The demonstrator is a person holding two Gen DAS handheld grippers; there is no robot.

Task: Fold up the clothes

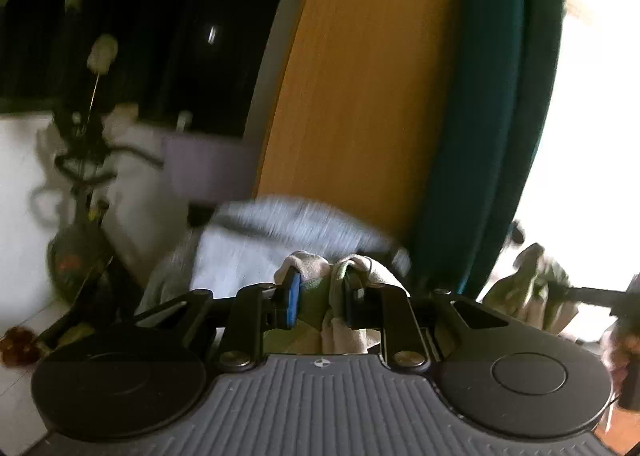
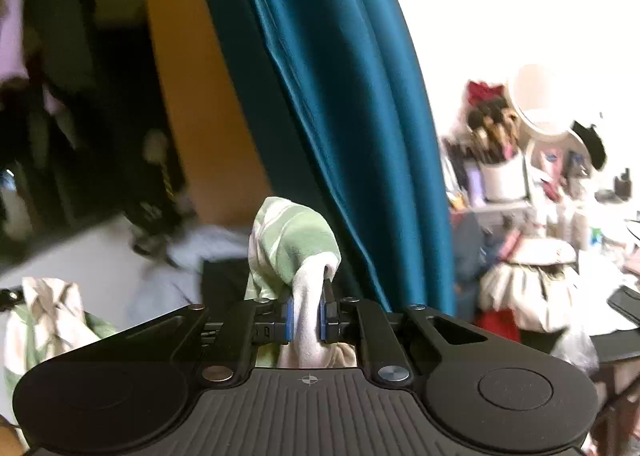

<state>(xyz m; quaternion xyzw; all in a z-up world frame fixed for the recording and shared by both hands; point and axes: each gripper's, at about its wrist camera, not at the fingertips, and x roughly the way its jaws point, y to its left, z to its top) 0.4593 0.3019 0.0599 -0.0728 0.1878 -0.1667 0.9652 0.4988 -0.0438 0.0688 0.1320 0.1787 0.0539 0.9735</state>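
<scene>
Two grippers are each pinching a bunch of the same green and cream garment (image 2: 292,244), and my reading is that the person is holding it by two separate spots so that it is hanging free and spreading out, ready for a fold. In the right wrist view, the right gripper (image 2: 307,316) is sitting at the lower middle of the frame with its blue pads closed on a cream fold; the cloth is passing straight between the fingers, humping up above them in a green and white lump and trailing down below toward the camera. In the left wrist view, the left gripper (image 1: 322,298) is likewise clamping cloth at the lower middle, with wrinkled fabric bulging over both fingertips and draping down between them. The other held bunch is showing at the right edge of that frame, so the two grips are well apart. A teal curtain (image 2: 332,96) is hanging behind, right of an orange panel (image 1: 360,76), and a pale heap of laundry (image 1: 288,228) is lying blurred just above the left fingers.
</scene>
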